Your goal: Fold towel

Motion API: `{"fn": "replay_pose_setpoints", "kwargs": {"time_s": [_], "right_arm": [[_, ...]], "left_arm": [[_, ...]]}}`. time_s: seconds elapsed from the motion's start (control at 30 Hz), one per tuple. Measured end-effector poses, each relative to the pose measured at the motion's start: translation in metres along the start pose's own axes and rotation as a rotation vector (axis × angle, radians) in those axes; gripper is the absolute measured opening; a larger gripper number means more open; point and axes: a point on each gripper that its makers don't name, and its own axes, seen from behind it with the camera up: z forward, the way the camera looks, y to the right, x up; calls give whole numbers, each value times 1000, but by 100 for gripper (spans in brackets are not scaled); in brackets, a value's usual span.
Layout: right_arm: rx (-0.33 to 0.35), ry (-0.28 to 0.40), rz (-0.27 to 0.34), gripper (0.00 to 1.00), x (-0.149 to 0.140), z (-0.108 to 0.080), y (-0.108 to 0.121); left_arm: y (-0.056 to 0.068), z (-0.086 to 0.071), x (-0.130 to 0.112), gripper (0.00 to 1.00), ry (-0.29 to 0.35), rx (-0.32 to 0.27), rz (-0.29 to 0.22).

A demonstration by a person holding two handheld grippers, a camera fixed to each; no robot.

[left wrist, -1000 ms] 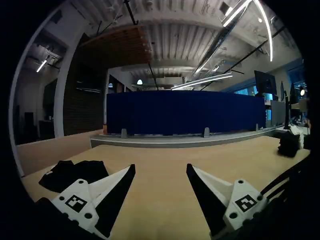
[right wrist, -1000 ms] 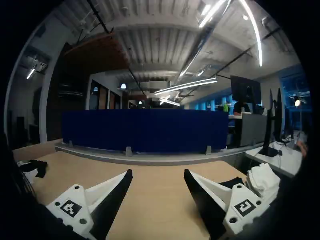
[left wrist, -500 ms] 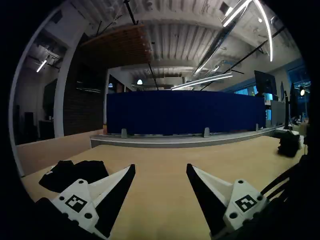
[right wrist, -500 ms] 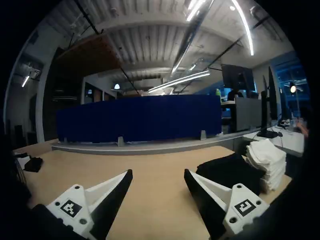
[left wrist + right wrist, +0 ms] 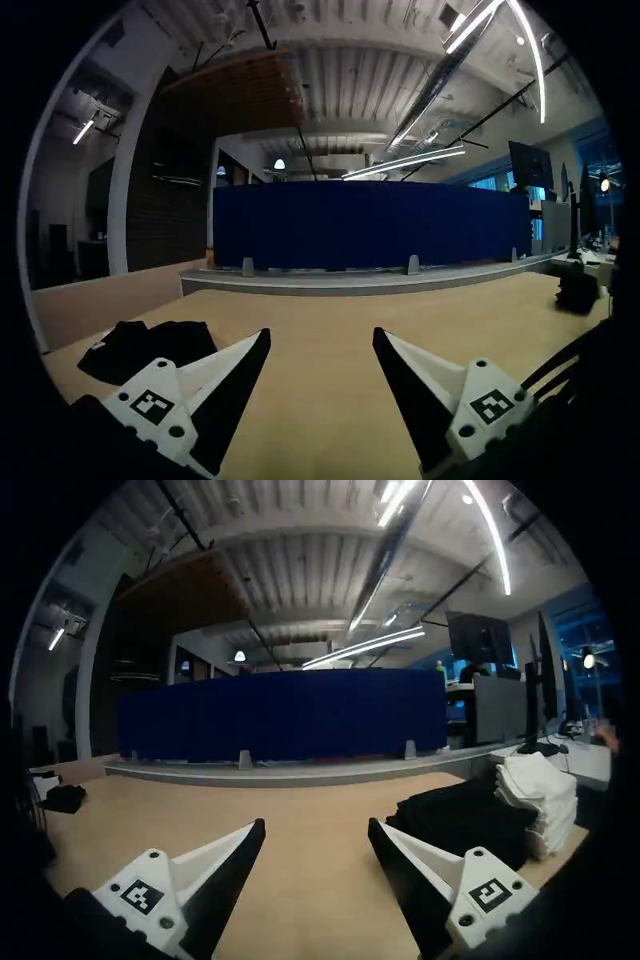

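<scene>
Left gripper (image 5: 321, 331): jaws spread, empty, over the table (image 5: 336, 308).
Right gripper (image 5: 316, 822): jaws spread, empty.
Black towel (image 5: 148, 344): crumpled, near left.
Folded piles: black stack (image 5: 464, 820), white stack (image 5: 540, 800), right.
Handling: probably soft, light, floppy; pinch a corner.

wooden table (image 5: 320, 320) | blue partition (image 5: 368, 224) along its far edge | monitor (image 5: 478, 640) beyond
</scene>
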Motion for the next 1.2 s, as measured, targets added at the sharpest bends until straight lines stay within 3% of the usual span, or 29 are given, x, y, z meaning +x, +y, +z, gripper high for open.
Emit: {"fn": "replay_pose_setpoints", "kwargs": {"time_s": [0.4,1.2], "right_arm": [[19,11,-44,100,-2,-3,-8],[1,11,-44,100,-3,-3,-3]], "left_arm": [[0,0,0,95,0,0,0],[0,0,0,95,0,0,0]]}}
